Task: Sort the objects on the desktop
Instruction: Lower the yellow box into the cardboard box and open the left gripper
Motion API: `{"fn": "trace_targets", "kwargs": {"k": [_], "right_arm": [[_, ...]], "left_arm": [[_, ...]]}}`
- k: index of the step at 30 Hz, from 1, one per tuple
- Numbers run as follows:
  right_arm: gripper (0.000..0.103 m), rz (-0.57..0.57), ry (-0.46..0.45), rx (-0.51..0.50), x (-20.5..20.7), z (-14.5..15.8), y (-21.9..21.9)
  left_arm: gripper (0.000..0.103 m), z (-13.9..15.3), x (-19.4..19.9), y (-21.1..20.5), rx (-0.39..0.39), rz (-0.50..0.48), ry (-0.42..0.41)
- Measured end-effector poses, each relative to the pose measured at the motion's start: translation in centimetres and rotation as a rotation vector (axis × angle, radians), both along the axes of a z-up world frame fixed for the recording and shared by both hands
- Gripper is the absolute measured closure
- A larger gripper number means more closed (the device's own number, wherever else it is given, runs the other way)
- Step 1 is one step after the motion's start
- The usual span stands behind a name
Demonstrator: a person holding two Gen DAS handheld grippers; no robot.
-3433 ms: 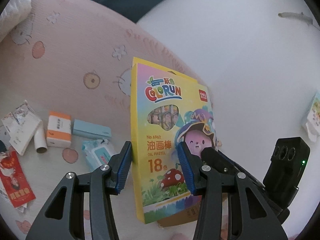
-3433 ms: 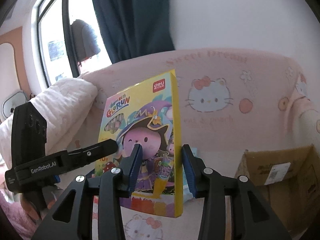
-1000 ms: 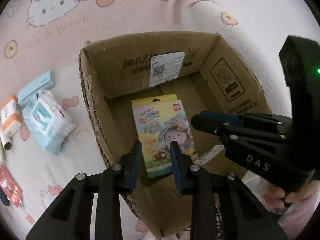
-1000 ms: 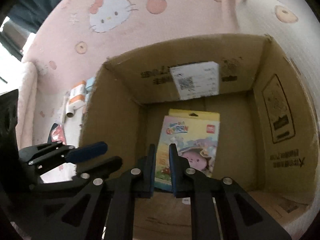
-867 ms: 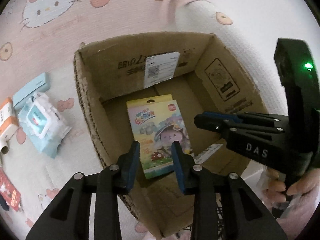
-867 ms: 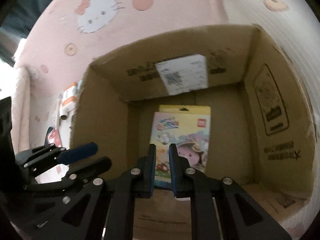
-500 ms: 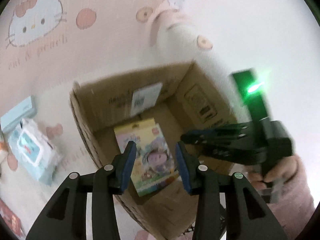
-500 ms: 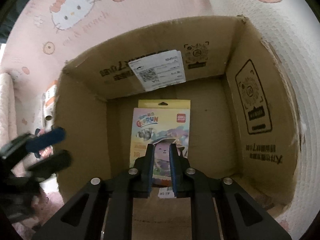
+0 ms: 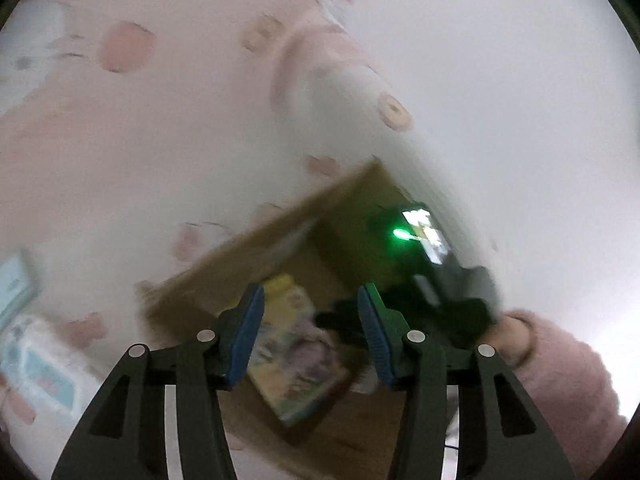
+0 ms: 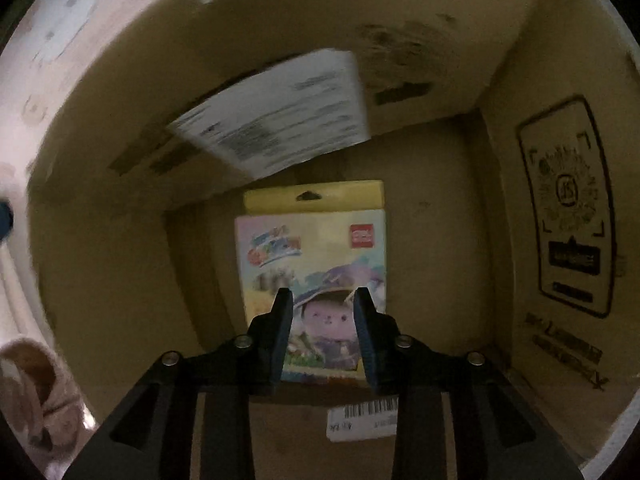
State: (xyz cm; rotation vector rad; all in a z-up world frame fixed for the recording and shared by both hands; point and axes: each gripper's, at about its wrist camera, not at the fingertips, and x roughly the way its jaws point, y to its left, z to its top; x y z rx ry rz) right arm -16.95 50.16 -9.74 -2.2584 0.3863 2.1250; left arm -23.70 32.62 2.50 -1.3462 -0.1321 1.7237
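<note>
From the left wrist, the left gripper [image 9: 310, 332] hangs above and outside the cardboard box [image 9: 256, 240], its fingers opening with nothing between them; the oil pastel box [image 9: 296, 364] lies flat on the carton floor, likely just dropped there for sorting. From the right wrist, the right gripper [image 10: 322, 334] points down inside the carton, fingers opening and empty, the pastel box below their tips.

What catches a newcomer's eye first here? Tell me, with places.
The bright crayon box lies flat on the floor of the cardboard box, right below the right gripper, whose jaws are opening with nothing between them. On the far wall above it hangs a white shipping label.
</note>
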Motion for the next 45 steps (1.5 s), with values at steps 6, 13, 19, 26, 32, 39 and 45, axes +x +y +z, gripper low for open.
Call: {"fn": "trace_targets", "kwargs": {"k": [6,13,19,26,32,39,45], "right_arm": [[0.075,-0.085,-0.032,0.086,-0.5,-2.3,2.1],[0.075,-0.146,-0.103,0.137,-1.1,-4.5,2.7],[0.076,-0.300,-0.089,0.058,-0.9,-5.2,4.4],[0.077,-0.360,-0.064,-0.093,-0.5,-5.2,4.3],[0.088,-0.218,-0.074,-0.149,-1.7,-4.6,0.6],[0.086,-0.200,0.014,-0.070,-1.2,1.3,1.9],[0.070,-0.267,0.149,-0.081,1.4,7.7,4.3]], "left_arm": [[0.080,-1.9,0.1,3.5,-0.058,-0.141,-0.013],[0.091,-6.2,-0.8,6.2,-0.261,-0.124,-0.160],[0.091,-7.0,-1.2,6.9,-0.383,-0.018,-0.011],[0.091,-7.6,-1.1,6.6,-0.402,-0.026,-0.040],[0.091,-6.9,-1.6,5.6,-0.476,0.013,-0.015],[0.058,-6.4,-1.4,6.2,-0.472,-0.044,-0.118],[0.058,-4.2,0.0,7.7,-0.457,-0.105,-0.083]]}}
